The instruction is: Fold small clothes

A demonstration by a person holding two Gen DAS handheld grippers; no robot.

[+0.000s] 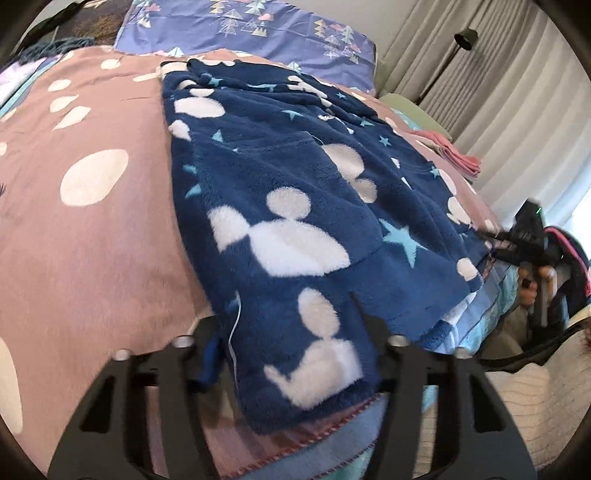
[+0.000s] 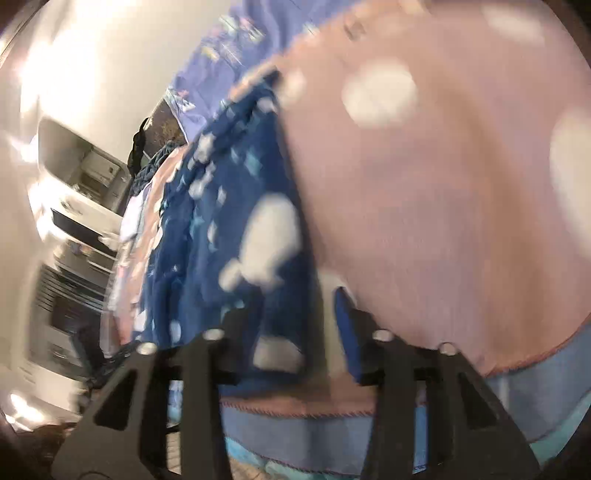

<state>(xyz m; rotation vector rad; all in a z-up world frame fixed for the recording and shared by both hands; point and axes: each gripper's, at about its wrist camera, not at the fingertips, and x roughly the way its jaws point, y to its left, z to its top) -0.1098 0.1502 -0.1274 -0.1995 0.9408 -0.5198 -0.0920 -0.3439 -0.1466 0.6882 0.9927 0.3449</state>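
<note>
A dark blue fleece garment (image 1: 295, 177) with white mouse-head shapes and light blue stars lies spread on a pink spotted blanket (image 1: 92, 240). My left gripper (image 1: 291, 343) straddles its near corner. The jaws stand apart and the fabric lies flat between them, not pinched. My right gripper (image 1: 495, 240) reaches the garment's right edge, held by a hand (image 1: 532, 284). The right wrist view is blurred. There the right gripper (image 2: 291, 325) has its jaws apart over the garment's (image 2: 236, 206) edge, where it meets the blanket (image 2: 443, 184).
A purple pillow (image 1: 258, 26) with a tree print lies at the head of the bed. Folded pink clothes (image 1: 461, 155) are stacked at the bed's right side, with pale curtains (image 1: 480, 74) behind. A white cabinet (image 2: 81, 221) stands beyond the bed's far side.
</note>
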